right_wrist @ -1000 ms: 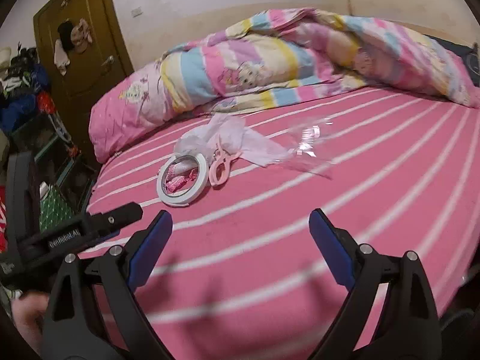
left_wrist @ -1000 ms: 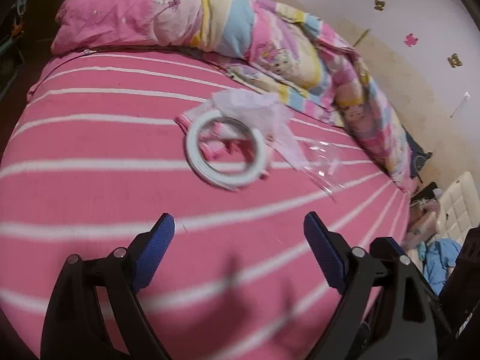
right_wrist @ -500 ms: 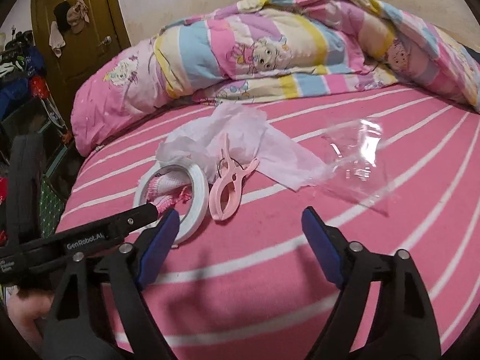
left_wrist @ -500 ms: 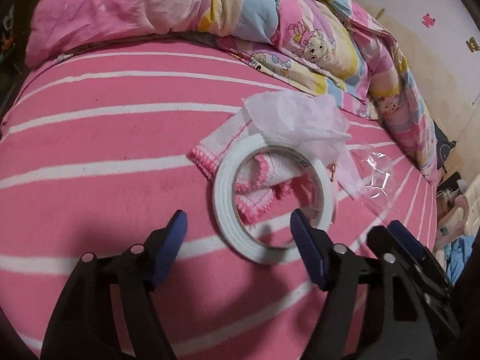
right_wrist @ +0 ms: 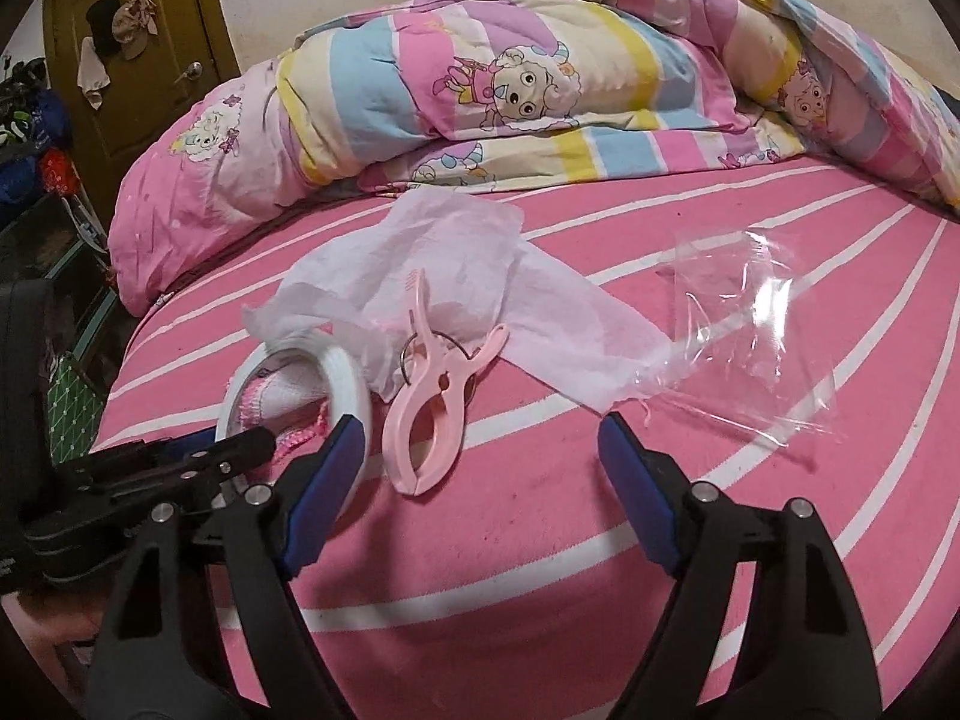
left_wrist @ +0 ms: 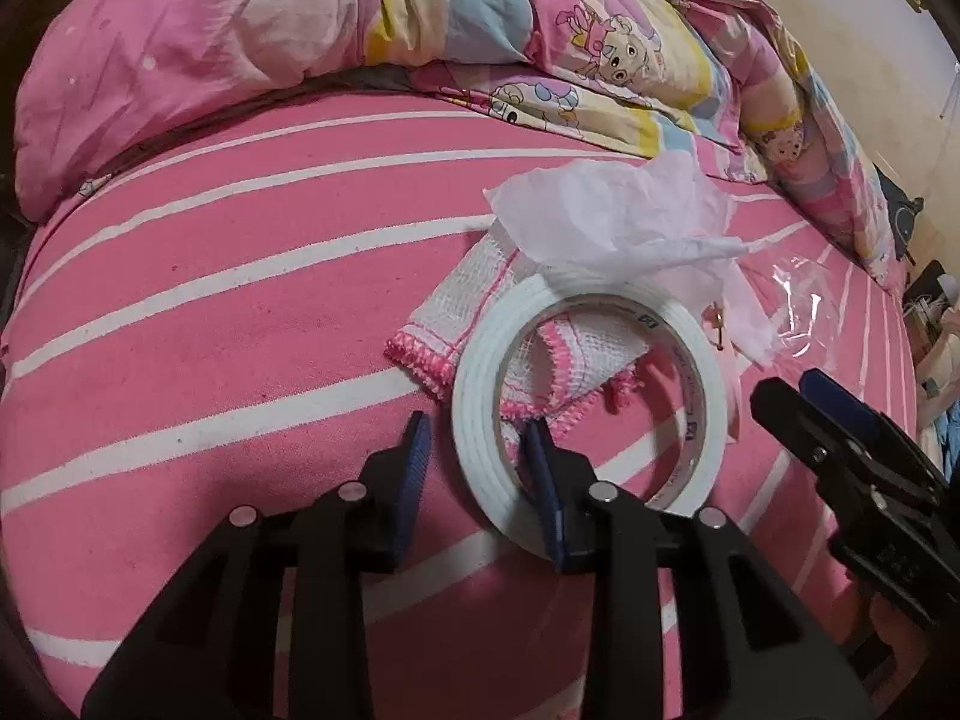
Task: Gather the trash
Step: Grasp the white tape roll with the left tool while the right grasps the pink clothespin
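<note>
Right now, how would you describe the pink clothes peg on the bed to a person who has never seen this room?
Start at the pink striped bed sheet, below the bunched cartoon quilt. Near the middle lies crumpled white tissue paper; the clothes peg rests partly on its near edge, beside the white tape roll. It is the only hard, pale pink plastic piece with a metal ring.

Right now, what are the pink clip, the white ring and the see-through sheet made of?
Clip: smooth pink plastic, probably; slightly shiny, with a metal ring.
Ring: a tape roll, seemingly matte white foam or paper; wound layers show on its edge.
Sheet: thin clear plastic film; it glares and wrinkles.
</note>
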Tool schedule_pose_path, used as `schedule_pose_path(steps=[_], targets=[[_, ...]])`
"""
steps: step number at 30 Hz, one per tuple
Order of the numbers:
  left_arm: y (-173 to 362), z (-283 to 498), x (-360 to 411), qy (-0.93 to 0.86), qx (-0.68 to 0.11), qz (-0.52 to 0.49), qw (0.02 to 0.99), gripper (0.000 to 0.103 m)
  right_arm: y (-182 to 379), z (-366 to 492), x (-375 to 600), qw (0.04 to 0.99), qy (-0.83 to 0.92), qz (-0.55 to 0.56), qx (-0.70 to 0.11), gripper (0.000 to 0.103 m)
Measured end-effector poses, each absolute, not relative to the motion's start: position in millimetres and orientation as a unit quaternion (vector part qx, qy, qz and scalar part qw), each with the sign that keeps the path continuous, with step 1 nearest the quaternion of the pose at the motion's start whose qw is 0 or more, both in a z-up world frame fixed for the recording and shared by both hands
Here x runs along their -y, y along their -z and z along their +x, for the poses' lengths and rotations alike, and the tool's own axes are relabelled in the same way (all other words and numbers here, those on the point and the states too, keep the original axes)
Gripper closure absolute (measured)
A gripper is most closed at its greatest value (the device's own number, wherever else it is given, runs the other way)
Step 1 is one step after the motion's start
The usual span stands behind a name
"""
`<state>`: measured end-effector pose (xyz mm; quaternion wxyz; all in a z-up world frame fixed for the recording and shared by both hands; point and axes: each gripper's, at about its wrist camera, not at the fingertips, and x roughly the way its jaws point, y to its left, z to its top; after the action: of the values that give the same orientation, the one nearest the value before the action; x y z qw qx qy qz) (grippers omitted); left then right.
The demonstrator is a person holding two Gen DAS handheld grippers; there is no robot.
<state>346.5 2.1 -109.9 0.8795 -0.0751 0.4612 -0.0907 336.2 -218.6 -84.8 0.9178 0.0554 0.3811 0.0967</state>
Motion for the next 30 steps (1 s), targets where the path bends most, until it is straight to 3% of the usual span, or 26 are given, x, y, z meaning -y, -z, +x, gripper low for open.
schedule_pose_path(steps=[10,15,20,30], targets=[[107.2,338.9,-7.9,0.126,-0.474,-0.079,0.868,0.072,86.5,345.3,217.5,0.916,-0.097,0.055,-0.385,0.023],[107.2,334.7,-14.7,0.132,-0.479,-0.087,0.863,0.079,87.8,348.1,210.3,0.915,-0.104,0.052,-0.387,0.024],[107.3,333.7,-25.1,0.138,-0.483,-0.111,0.857,0.087,93.2,354.6,202.0,0.910,-0.110,0.051,-0.397,0.031],[103.9,328.4,-38.4,0.139,-0.488,-0.123,0.853,0.088,100.7,360.6,194.6,0.901,-0.108,0.045,-0.418,0.052]])
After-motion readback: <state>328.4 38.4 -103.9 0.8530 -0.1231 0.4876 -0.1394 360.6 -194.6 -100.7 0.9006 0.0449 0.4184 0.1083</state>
